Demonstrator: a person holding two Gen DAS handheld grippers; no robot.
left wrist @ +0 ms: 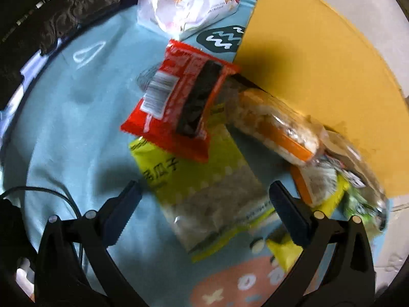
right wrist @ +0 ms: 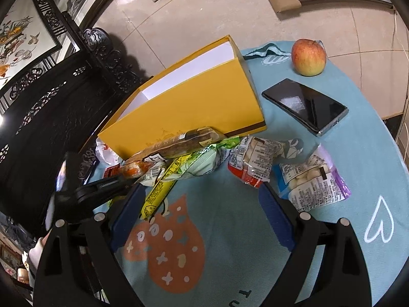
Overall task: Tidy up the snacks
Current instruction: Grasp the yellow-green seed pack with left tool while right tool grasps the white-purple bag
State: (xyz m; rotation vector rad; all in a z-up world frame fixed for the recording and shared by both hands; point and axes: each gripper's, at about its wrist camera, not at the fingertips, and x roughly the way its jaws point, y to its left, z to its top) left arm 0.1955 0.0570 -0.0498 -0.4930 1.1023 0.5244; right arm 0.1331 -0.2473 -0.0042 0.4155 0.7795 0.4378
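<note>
Both fisheye views bend straight lines hard toward their dark, vignetted rims. The left view is smeared by motion blur, worst on the packets (left wrist: 225,179) ahead of the left gripper (left wrist: 204,199), and the box (left wrist: 319,76) to its right drops a soft shadow on them. The right view is sharp and evenly lit, with glare on the phone (right wrist: 305,106) ahead-right of the right gripper (right wrist: 202,199).

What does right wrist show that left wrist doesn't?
Right wrist only: apple, phone, purple-edged snack pack, the box's open white inside, the open right gripper.
Left wrist only: white tissue pack, the red packet's barcode side, the open left gripper over the yellow-green seed bag.
Both: yellow box, blue cloth, the snack pile against the box.
</note>
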